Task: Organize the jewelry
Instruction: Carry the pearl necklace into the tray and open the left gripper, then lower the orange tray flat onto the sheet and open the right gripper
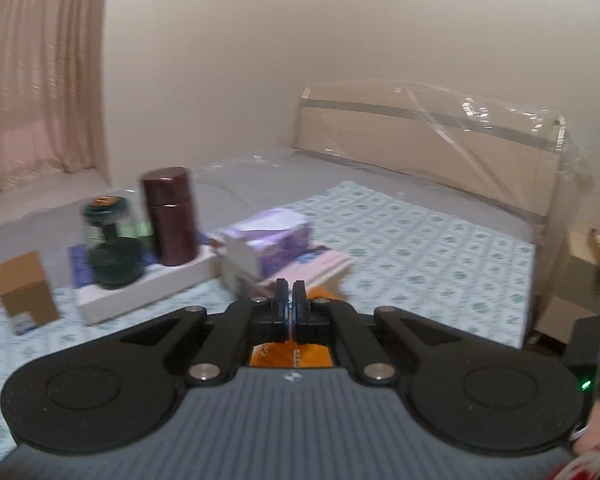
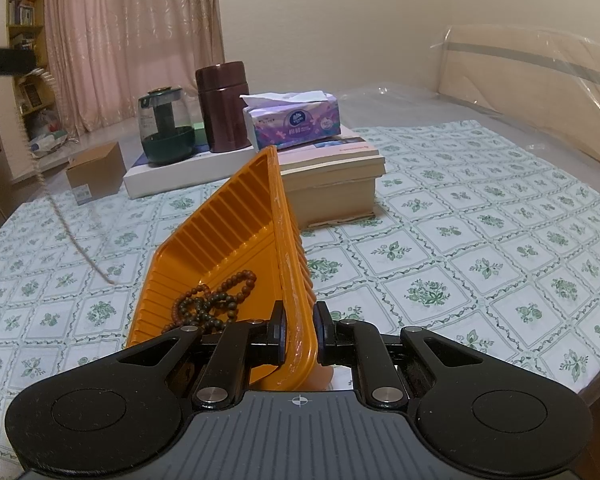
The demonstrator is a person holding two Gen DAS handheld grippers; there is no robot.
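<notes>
showing only from the right wrist: bead bracelets (image 2: 214, 300) in orange tray (image 2: 236, 216)

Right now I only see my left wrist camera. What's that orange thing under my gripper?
Observer: An orange tray. The right gripper is shut on its rim.
Operator: Is anything in it?
Observer: Yes, a string of brown beads lies near the gripper end.
Operator: Where does my chain go?
Observer: The chain hangs from the left gripper; in the right wrist view its blurred lower end is left of the tray, outside it.
</notes>
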